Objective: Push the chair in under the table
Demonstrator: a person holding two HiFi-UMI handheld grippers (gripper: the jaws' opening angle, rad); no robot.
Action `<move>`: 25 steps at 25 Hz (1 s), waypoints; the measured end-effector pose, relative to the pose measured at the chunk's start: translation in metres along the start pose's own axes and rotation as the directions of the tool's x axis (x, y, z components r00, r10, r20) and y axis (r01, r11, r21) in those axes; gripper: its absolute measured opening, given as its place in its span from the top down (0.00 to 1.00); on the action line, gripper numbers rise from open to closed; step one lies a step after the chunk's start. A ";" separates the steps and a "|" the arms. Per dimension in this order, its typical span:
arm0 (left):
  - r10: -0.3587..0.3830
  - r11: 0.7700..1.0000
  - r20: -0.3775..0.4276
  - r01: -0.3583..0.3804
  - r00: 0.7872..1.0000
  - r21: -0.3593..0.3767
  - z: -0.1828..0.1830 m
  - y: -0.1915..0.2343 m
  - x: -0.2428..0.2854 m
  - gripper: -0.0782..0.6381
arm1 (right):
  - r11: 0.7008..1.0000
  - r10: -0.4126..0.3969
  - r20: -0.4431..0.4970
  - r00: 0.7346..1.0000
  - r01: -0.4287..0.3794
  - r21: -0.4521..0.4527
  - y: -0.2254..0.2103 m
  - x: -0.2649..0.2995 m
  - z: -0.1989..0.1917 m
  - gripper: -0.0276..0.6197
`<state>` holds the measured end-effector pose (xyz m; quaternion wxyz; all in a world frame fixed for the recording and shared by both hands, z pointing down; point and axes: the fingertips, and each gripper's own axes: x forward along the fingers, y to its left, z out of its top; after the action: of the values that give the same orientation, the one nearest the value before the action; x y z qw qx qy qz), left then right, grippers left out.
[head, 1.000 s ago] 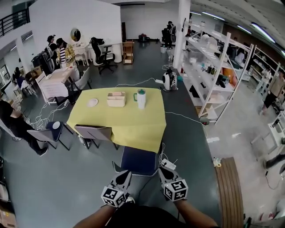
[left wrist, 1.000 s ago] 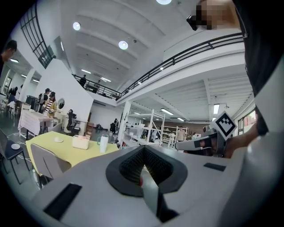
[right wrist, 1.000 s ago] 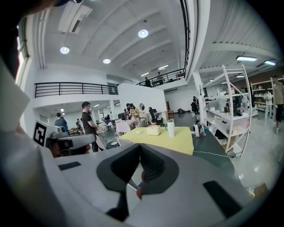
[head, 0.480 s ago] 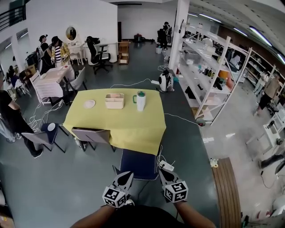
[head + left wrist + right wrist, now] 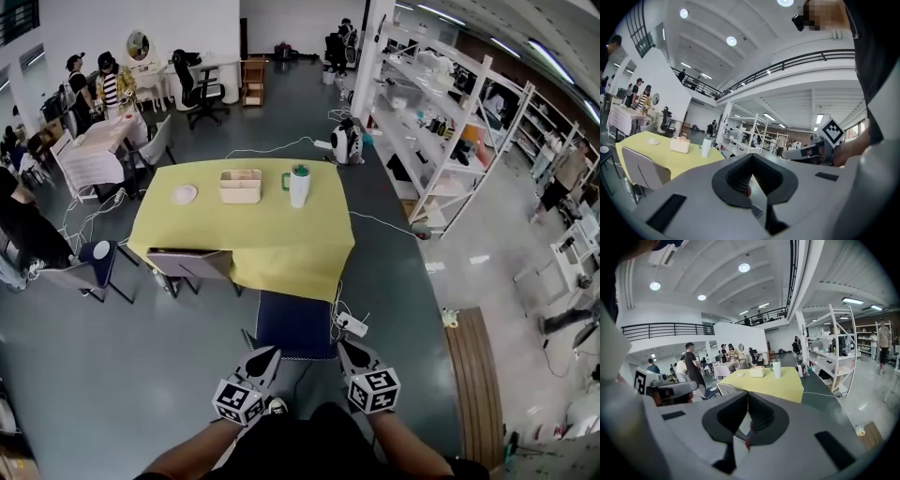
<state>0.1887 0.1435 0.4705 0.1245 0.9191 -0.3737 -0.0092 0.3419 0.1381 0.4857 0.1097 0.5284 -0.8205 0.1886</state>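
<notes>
A chair with a blue seat point(image 5: 295, 323) stands at the near edge of the table with the yellow cloth point(image 5: 244, 246), its front part under the cloth's hem. My left gripper point(image 5: 268, 354) and right gripper point(image 5: 345, 348) are side by side at the chair's near edge, both shut and holding nothing. Whether they touch the chair's back I cannot tell. In the left gripper view the shut left gripper point(image 5: 752, 175) points level, with the yellow table point(image 5: 670, 158) to the left. In the right gripper view the shut right gripper point(image 5: 746, 414) points towards the yellow table point(image 5: 771, 381).
A grey chair point(image 5: 192, 263) stands at the table's left side. On the table are a plate point(image 5: 185, 194), a white box point(image 5: 241, 186) and a white jug point(image 5: 298, 185). A power strip point(image 5: 352, 324) and cables lie right of the blue chair. Shelving point(image 5: 441, 141) and a wooden bench point(image 5: 483, 394) are at right; people sit at left.
Both grippers, still shut, have come forward towards the blue chair and the table, and the whole head view has closed in on the table.
</notes>
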 end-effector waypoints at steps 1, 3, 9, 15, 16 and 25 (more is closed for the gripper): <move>0.000 1.000 0.003 0.000 1.000 -0.003 0.001 0.001 0.000 0.88 | 1.000 -0.001 -0.002 1.000 0.001 0.005 0.000 0.001 0.000 0.94; 0.001 1.000 0.006 -0.001 1.000 -0.007 0.001 0.001 0.001 0.88 | 1.000 -0.001 -0.008 1.000 0.001 0.004 0.000 0.001 0.000 0.94; 0.045 0.999 0.016 -0.045 0.999 -0.018 0.000 -0.001 0.001 0.88 | 1.000 0.020 -0.011 1.000 -0.021 -0.015 -0.005 0.002 0.005 0.94; 0.066 0.998 0.010 -0.066 0.998 -0.003 0.004 -0.003 0.004 0.88 | 0.998 0.056 -0.012 0.998 -0.056 -0.031 -0.008 0.006 0.014 0.94; 0.071 0.997 0.010 -0.071 0.997 -0.003 0.004 -0.002 0.006 0.88 | 0.998 0.058 -0.013 0.998 -0.058 -0.037 -0.010 0.006 0.015 0.94; 0.113 0.993 -0.024 -0.113 0.993 -0.021 -0.009 0.012 0.028 0.88 | 0.994 0.038 -0.059 0.998 -0.044 -0.095 -0.032 0.019 0.000 0.94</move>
<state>0.2014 0.1178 0.4844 0.1392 0.8951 -0.4236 0.0043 0.3630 0.1101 0.4991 0.1545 0.4998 -0.8359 0.1659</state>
